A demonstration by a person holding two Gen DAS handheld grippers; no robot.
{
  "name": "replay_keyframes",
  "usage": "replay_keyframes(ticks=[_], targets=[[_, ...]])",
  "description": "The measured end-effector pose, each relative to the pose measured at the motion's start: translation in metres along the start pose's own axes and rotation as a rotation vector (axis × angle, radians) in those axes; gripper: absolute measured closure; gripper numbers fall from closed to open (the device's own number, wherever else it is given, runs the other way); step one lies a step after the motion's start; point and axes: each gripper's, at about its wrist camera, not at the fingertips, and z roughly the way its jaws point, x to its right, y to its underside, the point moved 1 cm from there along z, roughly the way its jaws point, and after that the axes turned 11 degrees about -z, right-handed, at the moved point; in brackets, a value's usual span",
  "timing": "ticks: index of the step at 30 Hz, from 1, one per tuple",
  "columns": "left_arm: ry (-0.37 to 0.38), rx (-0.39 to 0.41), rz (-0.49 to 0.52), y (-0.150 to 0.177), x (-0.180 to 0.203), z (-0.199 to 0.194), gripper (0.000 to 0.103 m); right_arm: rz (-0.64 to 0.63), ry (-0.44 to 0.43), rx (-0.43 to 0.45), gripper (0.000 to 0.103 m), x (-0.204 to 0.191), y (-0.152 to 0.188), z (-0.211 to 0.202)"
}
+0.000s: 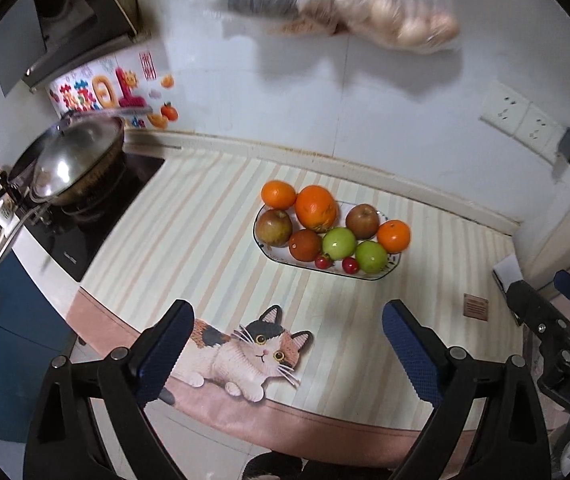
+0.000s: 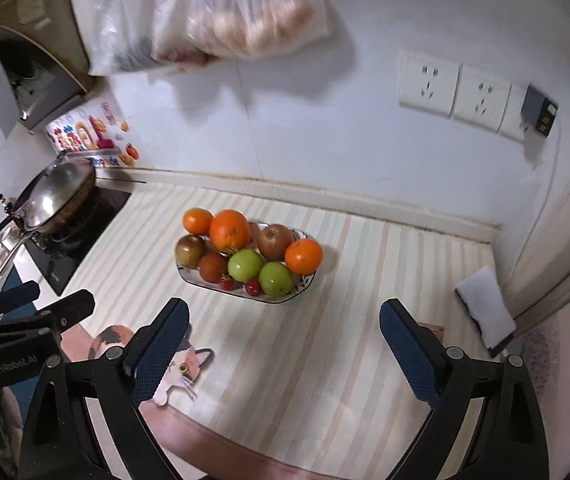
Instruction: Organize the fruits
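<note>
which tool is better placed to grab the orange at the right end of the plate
Right, marginally. The orange lies nearer the middle of the right tool view; the left tool sees it farther right. Both are open and empty.

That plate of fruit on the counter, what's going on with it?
A person is tidying fruit with a two-finger gripper in each hand. Right now the left gripper and the right gripper are both open and empty, held above the striped mat, short of the plate. All the fruit in view sits piled on that plate: oranges, brownish apples, green apples and a few small red fruits. Nothing is being held or touched.
</note>
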Motion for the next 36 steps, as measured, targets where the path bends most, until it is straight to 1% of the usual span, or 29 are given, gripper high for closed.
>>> replay_keyframes(ticks=[3,10,14,19,23,27,29,32,36], targets=[[0.012,0.027,0.001,0.006,-0.001,-0.021,0.006,-0.001,-0.005,0.029,0.004,-0.003,0.001,-0.03],[0.037,0.077,-0.003,0.017,-0.003,-0.061,0.006,0.005,-0.02,0.08,0.004,-0.009,0.006,-0.076],[0.04,0.104,-0.002,0.02,-0.004,-0.078,0.006,-0.002,-0.025,0.092,0.004,-0.015,0.01,-0.093],[0.036,0.127,0.008,0.022,-0.006,-0.087,0.006,-0.007,-0.018,0.099,0.004,-0.018,0.014,-0.106],[0.035,0.129,0.006,0.022,-0.007,-0.087,0.006,-0.002,-0.015,0.099,0.003,-0.016,0.014,-0.107],[0.038,0.123,-0.003,0.019,-0.007,-0.079,0.006,0.006,-0.005,0.097,0.002,-0.014,0.011,-0.098],[0.032,0.12,-0.005,0.016,-0.006,-0.074,0.002,0.007,0.003,0.095,0.002,-0.012,0.009,-0.091],[0.014,0.131,-0.001,0.011,-0.004,-0.062,0.001,0.008,0.012,0.088,0.002,-0.011,0.005,-0.077],[-0.009,0.125,-0.01,0.001,-0.003,-0.043,0.001,0.003,0.029,0.074,0.002,-0.009,0.0,-0.055]])
